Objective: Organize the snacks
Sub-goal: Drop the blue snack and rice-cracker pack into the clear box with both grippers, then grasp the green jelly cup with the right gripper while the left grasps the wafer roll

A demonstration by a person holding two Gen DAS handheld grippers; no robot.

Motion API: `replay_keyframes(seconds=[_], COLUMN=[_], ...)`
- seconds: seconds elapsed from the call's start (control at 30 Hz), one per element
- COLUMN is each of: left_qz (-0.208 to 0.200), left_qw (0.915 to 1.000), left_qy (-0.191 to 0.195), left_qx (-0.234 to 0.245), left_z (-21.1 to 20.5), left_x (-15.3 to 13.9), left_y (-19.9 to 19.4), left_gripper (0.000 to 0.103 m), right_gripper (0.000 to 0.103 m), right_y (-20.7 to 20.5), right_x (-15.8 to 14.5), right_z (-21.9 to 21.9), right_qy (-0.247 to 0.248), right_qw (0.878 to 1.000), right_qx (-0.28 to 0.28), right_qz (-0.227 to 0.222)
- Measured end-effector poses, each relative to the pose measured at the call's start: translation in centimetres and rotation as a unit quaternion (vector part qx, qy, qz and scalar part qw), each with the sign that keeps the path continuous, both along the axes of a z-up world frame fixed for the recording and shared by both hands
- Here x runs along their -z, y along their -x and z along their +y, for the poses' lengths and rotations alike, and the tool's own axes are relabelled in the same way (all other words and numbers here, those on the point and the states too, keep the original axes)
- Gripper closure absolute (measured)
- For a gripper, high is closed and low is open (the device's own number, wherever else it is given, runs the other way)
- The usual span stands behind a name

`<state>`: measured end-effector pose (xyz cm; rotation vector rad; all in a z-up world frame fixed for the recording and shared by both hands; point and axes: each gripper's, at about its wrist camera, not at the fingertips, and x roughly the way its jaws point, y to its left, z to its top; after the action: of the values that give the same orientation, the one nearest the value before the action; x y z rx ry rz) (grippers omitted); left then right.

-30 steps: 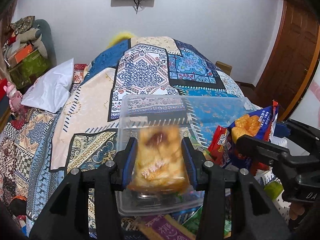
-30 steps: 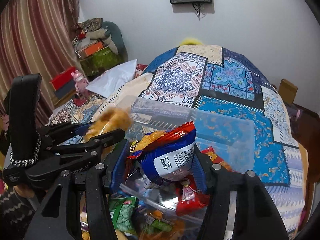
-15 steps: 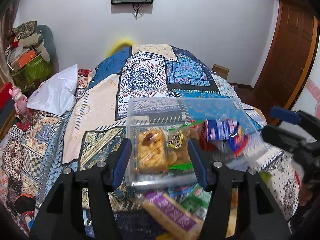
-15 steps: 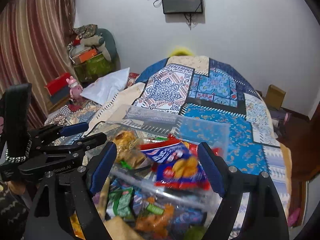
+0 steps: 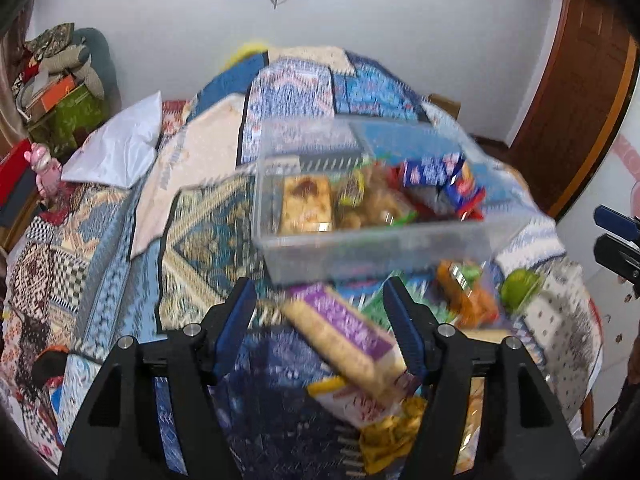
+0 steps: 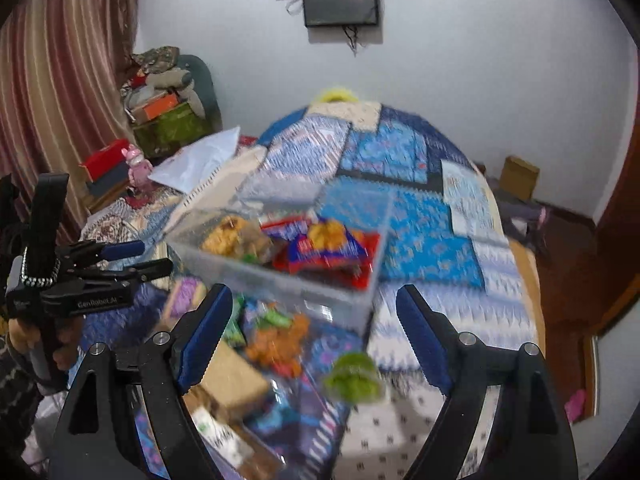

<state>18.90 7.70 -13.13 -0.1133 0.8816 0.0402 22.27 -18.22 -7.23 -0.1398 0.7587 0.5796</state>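
A clear plastic bin [image 5: 360,244] sits on the patterned bedspread and shows in the right wrist view too [image 6: 280,276]. In it lie a yellow pastry pack [image 5: 306,204] and a red and blue chip bag [image 6: 324,248]. My left gripper [image 5: 322,320] is open and empty, pulled back over a purple cracker pack [image 5: 344,332]. My right gripper [image 6: 312,328] is open and empty, above loose snacks near a green pack [image 6: 352,376]. Both views are blurred.
Several loose snack packs [image 5: 464,296] lie on the bedspread in front of the bin. A white pillow [image 5: 116,152] lies at the left. A wooden door [image 5: 580,92] stands at the right, and boxes [image 6: 168,120] are piled in the far left corner.
Both grippers let go of their snacks, the pastry pack and the chip bag, into the bin. Both opened and pulled back and up from the bin.
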Motion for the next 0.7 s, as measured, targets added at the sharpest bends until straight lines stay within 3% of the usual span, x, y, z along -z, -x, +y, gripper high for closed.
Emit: replay_keyframes(seconds=[0.23, 0.7], left_qz=[0.042, 0.049], left_qw=[0.9989, 0.9952], left_qy=[0.019, 0.084], left_qx=[-0.007, -0.002], left_z=[-0.1, -0.3], left_x=[3.5, 5.6], left_y=[-0.2, -1.5], left_gripper=[0.037, 0.038], right_gripper=[0.021, 0.021], right_y=[0.7, -0.7], right_x=[3.9, 9.3], right_z=[-2.4, -3.3], right_qy=[0.011, -0.006], right_qw=[0.998, 0.991], right_qx=[0.019, 0.047], right_qz=[0.052, 0.121])
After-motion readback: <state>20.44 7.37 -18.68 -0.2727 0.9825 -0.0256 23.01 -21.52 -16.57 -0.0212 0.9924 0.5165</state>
